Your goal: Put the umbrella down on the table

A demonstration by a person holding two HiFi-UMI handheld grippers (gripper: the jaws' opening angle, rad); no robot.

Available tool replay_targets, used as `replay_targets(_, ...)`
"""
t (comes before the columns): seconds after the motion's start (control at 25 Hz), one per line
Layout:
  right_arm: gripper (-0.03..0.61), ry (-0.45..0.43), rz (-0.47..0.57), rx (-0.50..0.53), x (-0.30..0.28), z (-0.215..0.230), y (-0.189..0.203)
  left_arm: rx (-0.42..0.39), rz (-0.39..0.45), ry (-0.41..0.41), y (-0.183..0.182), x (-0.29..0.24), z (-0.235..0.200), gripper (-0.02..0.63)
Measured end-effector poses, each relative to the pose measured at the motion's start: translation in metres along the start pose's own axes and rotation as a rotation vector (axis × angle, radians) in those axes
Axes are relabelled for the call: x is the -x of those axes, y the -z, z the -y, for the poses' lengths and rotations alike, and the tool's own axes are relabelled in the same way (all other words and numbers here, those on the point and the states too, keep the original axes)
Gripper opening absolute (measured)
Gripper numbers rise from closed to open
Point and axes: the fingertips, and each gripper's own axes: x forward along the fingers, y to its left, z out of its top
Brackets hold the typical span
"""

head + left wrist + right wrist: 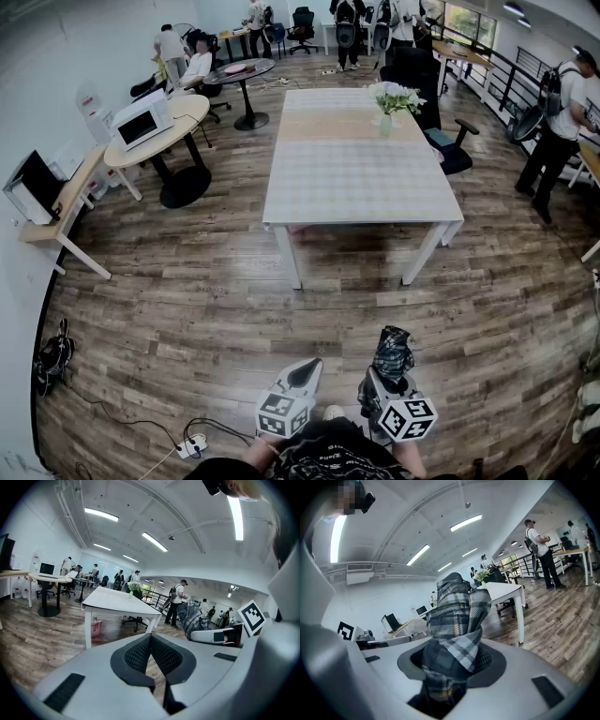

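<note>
A folded plaid umbrella (457, 620), grey and white checks, stands between the jaws of my right gripper (457, 665), which is shut on it. In the head view the umbrella (393, 353) sticks forward out of the right gripper (391, 373) low in the picture, well short of the long white table (361, 159). My left gripper (302, 375) hangs beside it on the left, shut and empty, its black pads meeting at the tips (150, 641). The left gripper view also catches the umbrella (193, 620) and the table (119, 603) ahead.
A vase of flowers (391, 103) stands at the table's far right. A round table with a microwave (142, 122) is at the left, office chairs (450, 145) by the far right side. Several people stand around; one (558, 122) at the right. Cables and a power strip (192, 444) lie on the floor.
</note>
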Motion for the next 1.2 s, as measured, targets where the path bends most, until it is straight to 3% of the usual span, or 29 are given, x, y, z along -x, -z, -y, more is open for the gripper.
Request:
replay_targets(0.36, 0.184, 0.009, 0.016, -0.005, -0.019, -0.027, 0.001, -0.025, 0.019, 0.016, -0.013, 0.014, -0.028, 0.018)
replay_targets(0.6, 0.190, 0.001, 0.083, -0.086, -0.046, -0.049, -0.006, -0.043, 0.017, 0.066, -0.022, 0.014, -0.063, 0.018)
replay_targets(0.92, 0.190, 0.095, 0.120, -0.011, -0.090, -0.081, -0.012, -0.052, 0.010, 0.124, -0.033, 0.019, -0.120, 0.018)
replay_targets(1.2, 0.190, 0.137, 0.141, 0.078, -0.113, -0.093, -0.028, -0.054, 0.014, 0.115, -0.037, 0.020, -0.151, 0.018)
